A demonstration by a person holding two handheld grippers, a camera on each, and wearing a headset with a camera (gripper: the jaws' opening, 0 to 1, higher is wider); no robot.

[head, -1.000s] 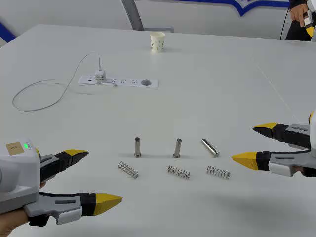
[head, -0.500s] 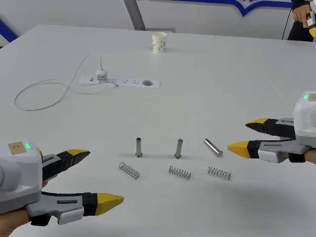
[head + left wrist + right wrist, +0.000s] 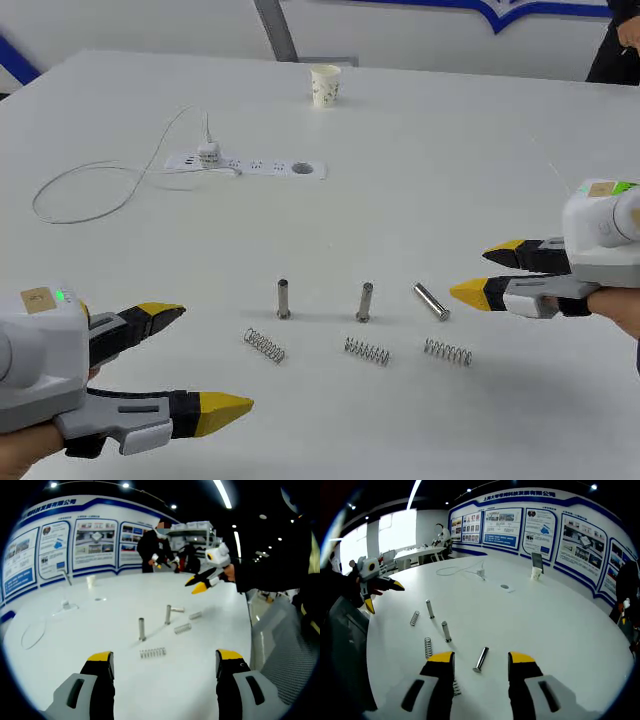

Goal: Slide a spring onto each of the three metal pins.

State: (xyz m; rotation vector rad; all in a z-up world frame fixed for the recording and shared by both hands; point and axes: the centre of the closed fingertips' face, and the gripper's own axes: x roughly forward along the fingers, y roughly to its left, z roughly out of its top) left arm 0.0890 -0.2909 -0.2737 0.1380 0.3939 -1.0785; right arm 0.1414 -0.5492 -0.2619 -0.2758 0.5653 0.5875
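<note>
Two metal pins stand upright on the white table, the left pin (image 3: 283,298) and the middle pin (image 3: 365,301); a third pin (image 3: 431,301) lies on its side to their right. In front of each rests a spring: left (image 3: 263,345), middle (image 3: 366,351), right (image 3: 447,351). My left gripper (image 3: 205,358) hovers open at the near left, well apart from the left spring (image 3: 152,653). My right gripper (image 3: 472,273) is open just right of the lying pin (image 3: 481,659), which points up between its jaws in the right gripper view. Nothing is held.
A white power strip (image 3: 245,165) with a plugged charger and a looping cable (image 3: 80,190) lies at the back left. A paper cup (image 3: 322,85) stands at the far middle. A person (image 3: 620,40) is at the far right corner. Bare table (image 3: 450,170) surrounds the parts.
My right gripper has moved up and to the left, closer to the lying pin. The left gripper, pins and springs have stayed put; the view shifted slightly.
</note>
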